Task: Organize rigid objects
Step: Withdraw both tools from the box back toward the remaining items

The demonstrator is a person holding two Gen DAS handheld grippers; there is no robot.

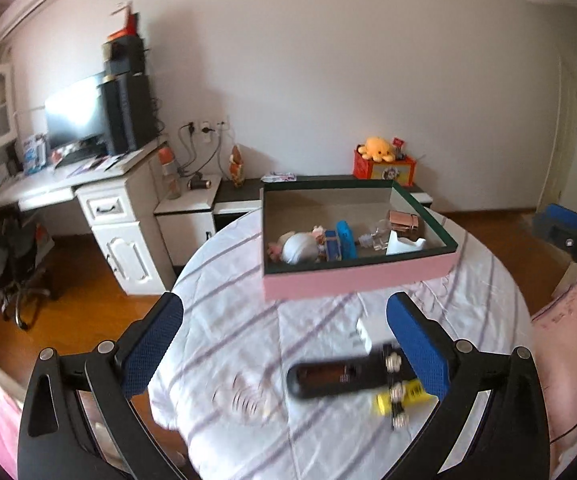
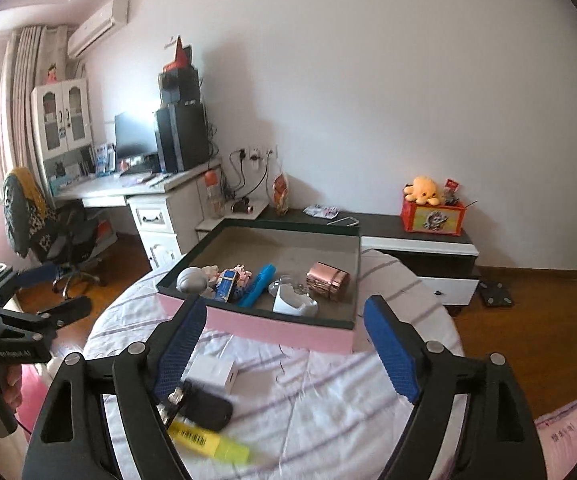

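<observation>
A: Starting at the left, what is the left gripper [image 1: 284, 344] doing?

B: Its blue-padded jaws are spread wide over the round table [image 1: 224, 320], with nothing gripped. The black remote-like object [image 1: 328, 378] lies on the striped cloth between them, nearer the right jaw, touching neither pad as far as I can tell.

A: And beside that?

B: A small white box [image 1: 362, 334] sits just beyond the black object's far end, close to the right pad. A yellow marker [image 1: 402, 396] lies at the near right, partly behind that pad, with a small dark metal piece [image 1: 394, 392] across it; blur hides what it is.

A: Where is the pink box [image 1: 360, 276]?

B: Farther off, past both jaws, on the table's far half. Inside, left to right: a white figurine [image 1: 298, 246], a blue toy car [image 1: 334, 244], a blue tube [image 1: 346, 238], a clear bottle [image 1: 376, 236], a white holder [image 1: 404, 246] and a copper-coloured case [image 1: 404, 224].

A: The right gripper [image 2: 284, 344]?

B: Also parted and empty. The loose items lie at its left jaw; the pink box stands just beyond its fingertips.
</observation>
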